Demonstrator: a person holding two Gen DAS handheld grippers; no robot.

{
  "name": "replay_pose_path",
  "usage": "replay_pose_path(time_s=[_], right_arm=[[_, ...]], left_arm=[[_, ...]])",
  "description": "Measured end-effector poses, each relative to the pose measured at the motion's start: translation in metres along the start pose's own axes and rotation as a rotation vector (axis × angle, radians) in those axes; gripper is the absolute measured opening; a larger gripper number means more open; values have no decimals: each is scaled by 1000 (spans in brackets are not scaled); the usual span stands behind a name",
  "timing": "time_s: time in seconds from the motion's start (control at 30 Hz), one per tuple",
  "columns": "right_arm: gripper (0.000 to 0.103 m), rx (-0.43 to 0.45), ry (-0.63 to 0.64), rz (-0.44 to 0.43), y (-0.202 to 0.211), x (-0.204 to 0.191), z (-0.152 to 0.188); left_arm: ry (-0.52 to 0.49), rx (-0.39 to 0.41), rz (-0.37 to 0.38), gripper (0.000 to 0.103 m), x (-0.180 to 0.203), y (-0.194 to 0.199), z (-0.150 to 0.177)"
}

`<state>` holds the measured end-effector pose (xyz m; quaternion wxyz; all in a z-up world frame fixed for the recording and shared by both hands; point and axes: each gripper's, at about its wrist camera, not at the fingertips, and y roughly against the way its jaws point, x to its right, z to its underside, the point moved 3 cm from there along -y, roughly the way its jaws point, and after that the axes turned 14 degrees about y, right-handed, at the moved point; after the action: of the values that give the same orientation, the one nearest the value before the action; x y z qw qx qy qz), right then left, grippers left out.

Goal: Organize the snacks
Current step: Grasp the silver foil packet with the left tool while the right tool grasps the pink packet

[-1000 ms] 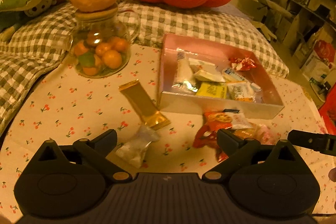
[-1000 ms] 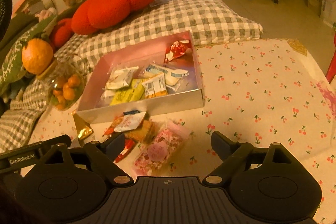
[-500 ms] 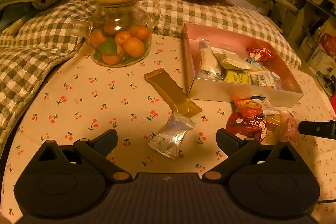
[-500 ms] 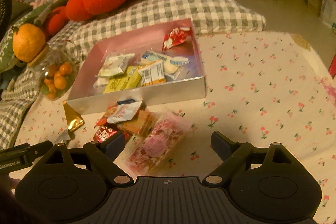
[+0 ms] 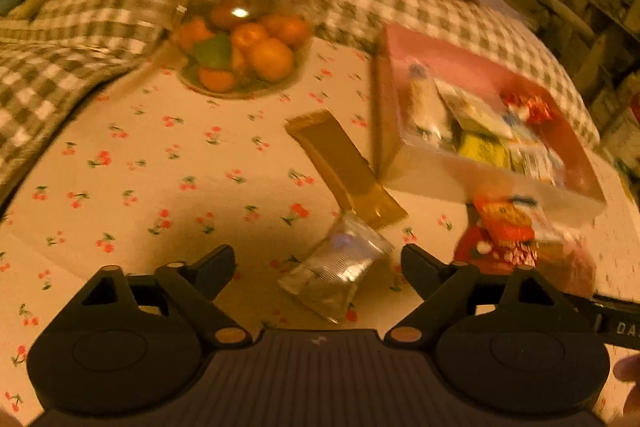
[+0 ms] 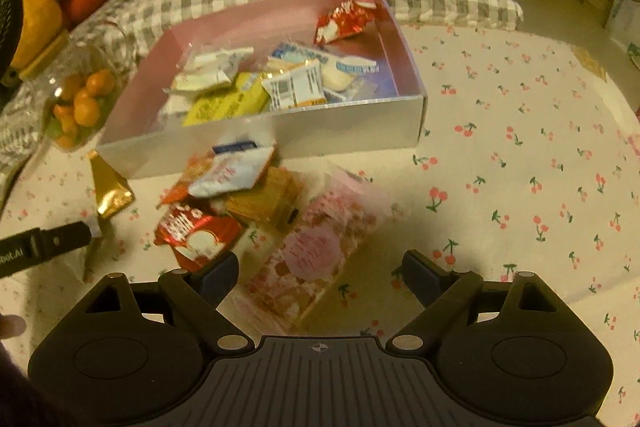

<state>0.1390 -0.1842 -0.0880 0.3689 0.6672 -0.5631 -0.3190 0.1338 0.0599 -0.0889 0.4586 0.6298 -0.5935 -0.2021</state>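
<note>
Silver packet [image 5: 338, 273] lies between the left gripper's [image 5: 318, 261] closing, untouching jaws. The right gripper [image 6: 320, 267] gapes over the pink packet [image 6: 316, 253].

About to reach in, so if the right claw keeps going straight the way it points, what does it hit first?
Most likely the pink snack packet, lying between the open right claw fingers on the tablecloth; depth is uncertain.

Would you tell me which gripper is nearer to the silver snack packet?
Left. The left gripper hangs right over the silver snack packet, jaws straddling it and just closing. The right gripper is off to the side, over the pink floral packet.
</note>
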Motion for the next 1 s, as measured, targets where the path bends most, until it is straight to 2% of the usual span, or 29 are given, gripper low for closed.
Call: replay_pose_path(time_s=[0.03, 0.17, 0.33, 0.43, 0.53, 0.7, 0.87, 1.0], right_arm=[[91, 4, 19, 12, 0, -1, 1], [90, -2, 77, 50, 0, 0, 6], [89, 13, 117, 52, 4, 6, 13], [80, 35, 142, 42, 9, 10, 18], [67, 64, 174, 22, 13, 12, 22], [42, 102, 227, -17, 20, 14, 29], [38, 112, 244, -47, 24, 19, 33], [36, 92, 192, -86, 29, 29, 35]], left_arm=[[-22, -10, -4, 80, 2, -2, 2], [-112, -1, -25, 76, 7, -5, 9], [-198, 17, -44, 60, 6, 1, 15], [-220, 22, -27, 50, 5, 4, 16], [-237, 30, -11, 41, 5, 7, 19], [-261, 37, 9, 35, 6, 10, 22], [-250, 27, 31, 32, 4, 12, 23], [-223, 6, 51, 31, 1, 15, 23]])
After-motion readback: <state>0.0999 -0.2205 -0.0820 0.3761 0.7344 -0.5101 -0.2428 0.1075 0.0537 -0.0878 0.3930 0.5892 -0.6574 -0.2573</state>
